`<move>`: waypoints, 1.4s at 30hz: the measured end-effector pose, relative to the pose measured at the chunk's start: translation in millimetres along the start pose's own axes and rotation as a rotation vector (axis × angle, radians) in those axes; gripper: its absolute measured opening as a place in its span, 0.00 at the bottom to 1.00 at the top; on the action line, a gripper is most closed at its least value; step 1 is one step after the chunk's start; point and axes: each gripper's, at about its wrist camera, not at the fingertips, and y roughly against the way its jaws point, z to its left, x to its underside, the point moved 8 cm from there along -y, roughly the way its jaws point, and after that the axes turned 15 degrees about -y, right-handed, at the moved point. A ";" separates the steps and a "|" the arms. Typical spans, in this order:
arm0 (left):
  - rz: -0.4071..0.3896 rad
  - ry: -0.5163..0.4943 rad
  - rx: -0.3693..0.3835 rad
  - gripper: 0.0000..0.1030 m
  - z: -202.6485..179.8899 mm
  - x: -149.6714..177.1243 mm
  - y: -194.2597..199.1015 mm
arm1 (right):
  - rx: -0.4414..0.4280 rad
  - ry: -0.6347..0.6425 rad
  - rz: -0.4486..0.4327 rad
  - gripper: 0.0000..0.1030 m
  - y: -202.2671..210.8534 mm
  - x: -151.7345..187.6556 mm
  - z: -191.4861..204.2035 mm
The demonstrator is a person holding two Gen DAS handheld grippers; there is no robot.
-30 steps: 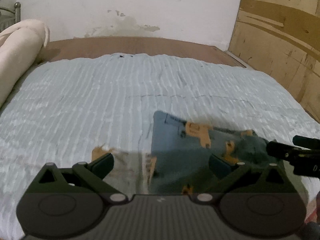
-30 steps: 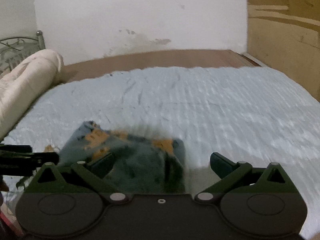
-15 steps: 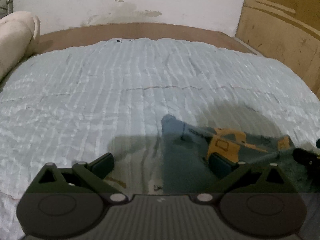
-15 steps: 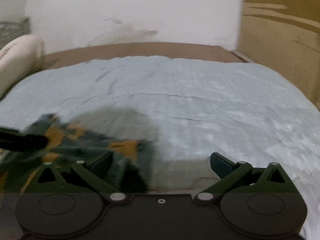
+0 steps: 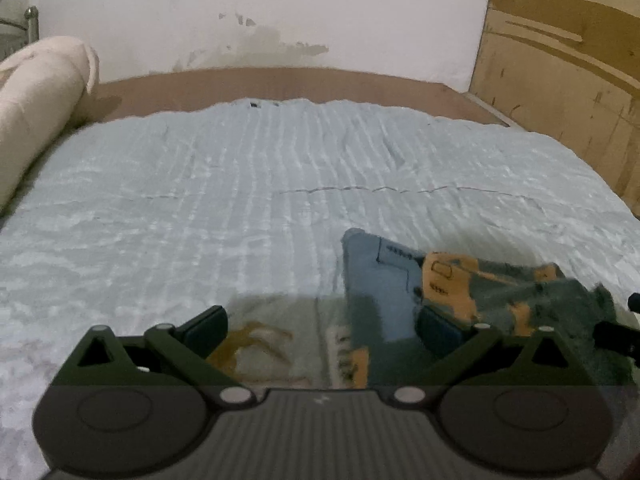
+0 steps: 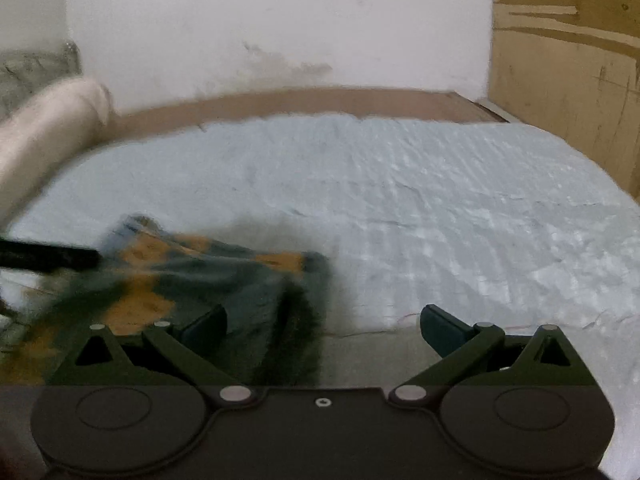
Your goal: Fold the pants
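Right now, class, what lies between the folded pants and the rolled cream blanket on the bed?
Only bare light-blue bedspread separates pants from blanket, seen in the left wrist view.

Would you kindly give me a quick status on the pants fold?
Left gripper open, empty. Right gripper open, empty. Pants bunched on the blue bedspread, fold unfinished. Nothing in the way.

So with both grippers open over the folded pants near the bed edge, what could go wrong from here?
The pants lie as a loose bundle, fuzzy lining showing on one side; the top layer could spring open.
The left gripper and right gripper, both open, sit low beside the bundle; a finger could snag it or ruck the light blue bedspread.
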 end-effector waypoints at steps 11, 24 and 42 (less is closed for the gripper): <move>0.050 0.041 0.071 1.00 -14.9 59.6 45.3 | -0.013 -0.100 0.051 0.99 36.3 46.1 -6.6; 0.058 0.074 0.082 1.00 -22.9 73.6 70.0 | -0.003 -0.105 0.046 0.99 65.6 60.2 -0.3; 0.031 0.036 0.093 1.00 -32.5 57.6 78.7 | -0.138 -0.092 0.065 0.99 74.4 49.0 14.3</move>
